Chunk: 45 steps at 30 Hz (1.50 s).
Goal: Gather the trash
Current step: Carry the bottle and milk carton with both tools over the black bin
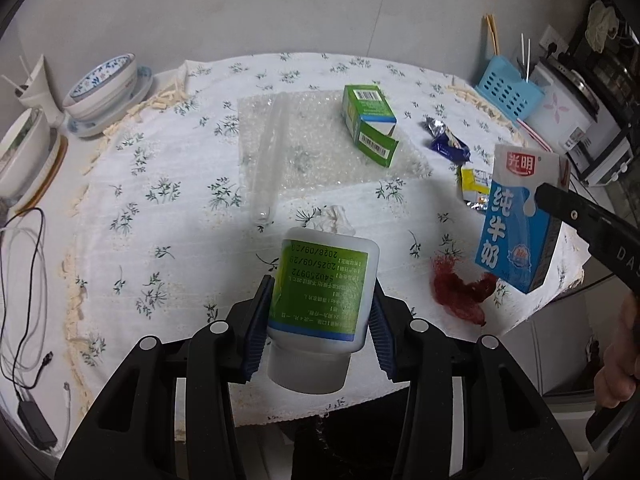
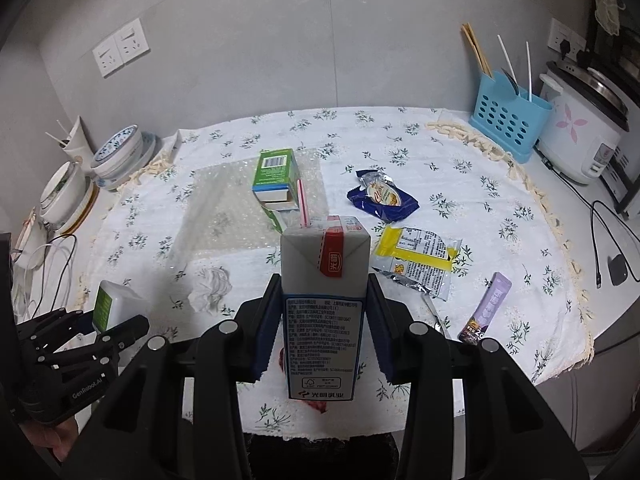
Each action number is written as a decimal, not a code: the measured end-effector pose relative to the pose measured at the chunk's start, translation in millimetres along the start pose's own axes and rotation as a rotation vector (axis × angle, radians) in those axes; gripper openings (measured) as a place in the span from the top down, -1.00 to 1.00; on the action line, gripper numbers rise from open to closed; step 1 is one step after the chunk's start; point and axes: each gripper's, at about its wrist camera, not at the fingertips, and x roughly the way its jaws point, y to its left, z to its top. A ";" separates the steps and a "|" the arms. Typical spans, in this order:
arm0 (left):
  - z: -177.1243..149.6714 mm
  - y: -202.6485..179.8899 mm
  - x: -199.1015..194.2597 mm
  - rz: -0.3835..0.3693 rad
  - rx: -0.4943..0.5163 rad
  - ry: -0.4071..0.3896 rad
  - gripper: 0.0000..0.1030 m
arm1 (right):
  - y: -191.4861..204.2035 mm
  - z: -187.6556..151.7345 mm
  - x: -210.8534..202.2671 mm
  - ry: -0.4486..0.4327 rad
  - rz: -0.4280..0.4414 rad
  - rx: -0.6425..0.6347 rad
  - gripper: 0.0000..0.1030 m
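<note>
left wrist view: left hand-held gripper clamps a white bottle (right hand-held gripper clamps a milk carton).

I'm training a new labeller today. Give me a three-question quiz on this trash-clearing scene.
1. True or false: the left gripper holds a milk carton.
2. What sticks out of the milk carton in the right gripper?
3. The green box lies on: A) bubble wrap B) a plate C) the blue wrapper

Key: 1 false, it holds a white bottle; 2 a striped straw; 3 A.
</note>
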 end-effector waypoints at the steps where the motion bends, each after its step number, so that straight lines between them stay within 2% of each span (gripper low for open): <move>1: -1.9 -0.2 -3.4 0.002 -0.014 -0.002 0.15 | -0.4 -1.5 -3.6 0.001 0.003 -0.006 0.24; 19: -54.9 -27.9 -50.4 0.030 -0.075 -0.031 0.15 | -13.5 -45.6 -55.6 -0.009 0.057 -0.060 0.24; 45: -111.1 -79.9 -65.5 0.027 -0.093 -0.021 0.15 | -53.3 -98.7 -87.6 0.006 0.084 -0.060 0.24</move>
